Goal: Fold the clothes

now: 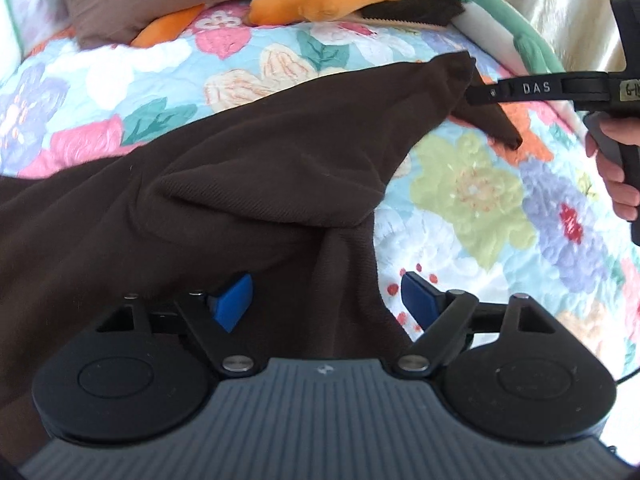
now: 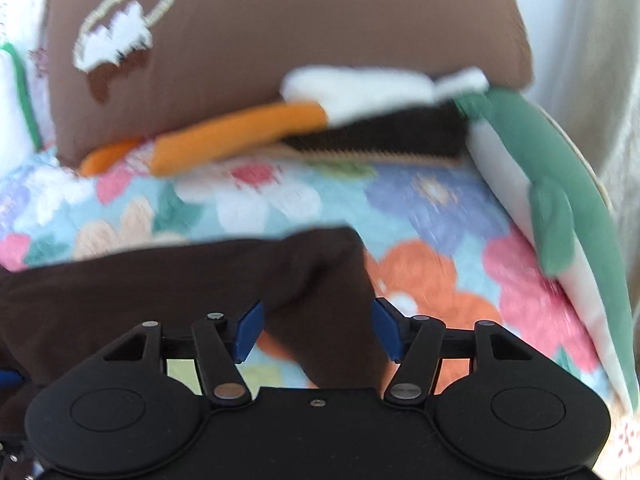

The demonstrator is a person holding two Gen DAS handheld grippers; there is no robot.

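Both the left gripper [image 1: 326,300] and right gripper [image 2: 318,330] stand wide open, clamping nothing, over the dark brown garment [image 1: 200,200] spread lower left on the floral quilt [image 1: 472,200]; apparently mid-fold, needing fresh grips next.

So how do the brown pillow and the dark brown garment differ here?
The brown pillow is lighter, with an embroidered patch; the dark brown garment is plain and nearly black. The pillow stands propped at the far end of the floral quilt; the garment lies rumpled across it. Both are brown fabric.
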